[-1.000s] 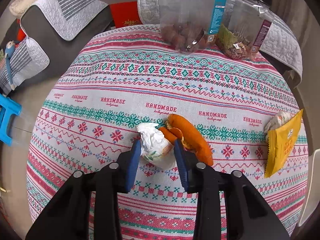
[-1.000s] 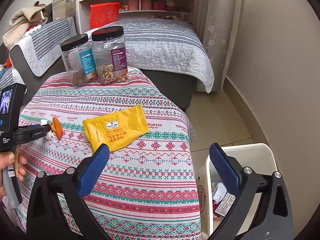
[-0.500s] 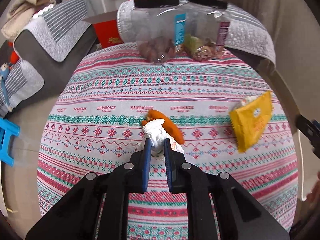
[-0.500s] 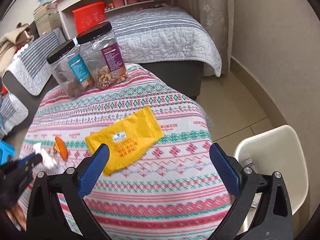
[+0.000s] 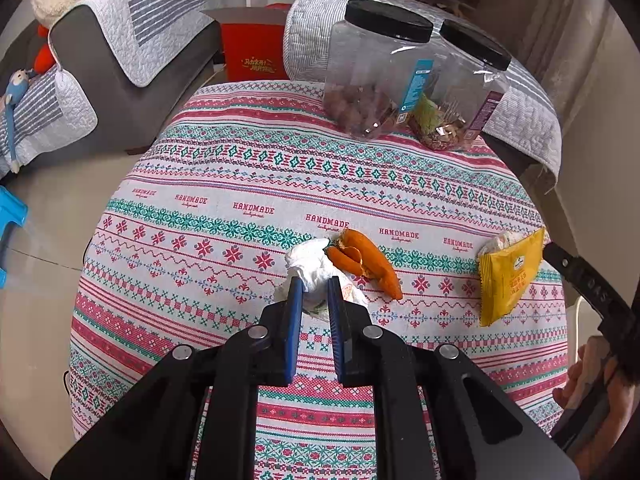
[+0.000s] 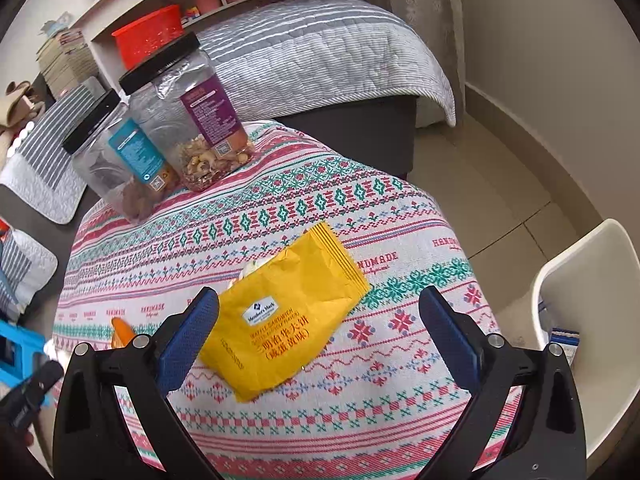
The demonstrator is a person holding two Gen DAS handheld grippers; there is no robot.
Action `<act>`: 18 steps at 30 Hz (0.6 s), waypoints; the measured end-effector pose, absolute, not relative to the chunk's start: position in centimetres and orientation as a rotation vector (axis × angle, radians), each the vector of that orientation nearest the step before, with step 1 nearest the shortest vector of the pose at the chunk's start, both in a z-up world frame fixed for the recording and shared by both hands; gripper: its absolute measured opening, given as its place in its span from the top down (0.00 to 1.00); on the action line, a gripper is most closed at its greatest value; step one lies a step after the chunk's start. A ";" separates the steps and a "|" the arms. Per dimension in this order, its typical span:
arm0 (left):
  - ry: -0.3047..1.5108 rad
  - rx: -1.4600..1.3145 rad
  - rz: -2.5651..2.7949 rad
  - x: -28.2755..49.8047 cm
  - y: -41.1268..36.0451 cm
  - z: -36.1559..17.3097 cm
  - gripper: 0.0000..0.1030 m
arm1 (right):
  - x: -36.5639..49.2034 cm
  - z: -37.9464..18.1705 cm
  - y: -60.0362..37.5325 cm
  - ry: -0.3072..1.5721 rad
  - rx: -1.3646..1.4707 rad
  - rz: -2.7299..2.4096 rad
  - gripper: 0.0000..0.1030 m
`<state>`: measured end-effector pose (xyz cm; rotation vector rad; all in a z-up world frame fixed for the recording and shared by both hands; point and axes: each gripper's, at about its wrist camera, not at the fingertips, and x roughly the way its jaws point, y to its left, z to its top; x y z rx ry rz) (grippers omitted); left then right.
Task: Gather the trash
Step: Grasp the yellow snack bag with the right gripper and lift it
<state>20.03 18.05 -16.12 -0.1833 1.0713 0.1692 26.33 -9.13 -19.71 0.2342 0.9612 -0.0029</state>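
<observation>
My left gripper [image 5: 314, 294] is shut on a crumpled white tissue [image 5: 310, 266] and holds it just above the patterned tablecloth [image 5: 240, 184]. Orange peel [image 5: 362, 262] lies right beside the tissue; it also shows in the right wrist view [image 6: 122, 332]. A yellow snack wrapper [image 5: 508, 280] lies at the table's right edge. In the right wrist view my right gripper [image 6: 320, 332] is wide open and empty, hovering over the yellow wrapper [image 6: 288, 316]. A white trash bin [image 6: 588, 280] stands on the floor to the right of the table.
Two clear jars with black lids [image 5: 376, 76] [image 5: 460, 92] stand at the table's far side; they also show in the right wrist view [image 6: 120, 160] [image 6: 192, 120]. A grey sofa [image 5: 132, 52] and a bed [image 6: 320, 52] surround the table. A red box [image 5: 252, 56] sits behind.
My left gripper closed on the tissue and lifted it slightly. My right gripper moved down and closer over the yellow wrapper, still open.
</observation>
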 end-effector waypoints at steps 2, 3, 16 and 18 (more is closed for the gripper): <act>1.075 -0.173 0.166 20.1 17.8 -16.3 0.87 | 27.0 -20.2 -8.8 0.962 0.231 -0.014 0.07; 1.076 -0.166 0.163 20.1 17.5 -16.3 0.87 | 27.3 -20.4 -8.7 0.965 0.230 -0.016 0.07; 1.059 -0.063 0.109 18.5 14.4 -15.2 0.87 | 25.7 -22.0 -10.5 1.085 0.356 0.217 0.99; 1.050 -0.060 0.100 18.3 13.9 -14.8 0.87 | 24.6 -20.8 -10.8 1.061 0.355 0.244 1.00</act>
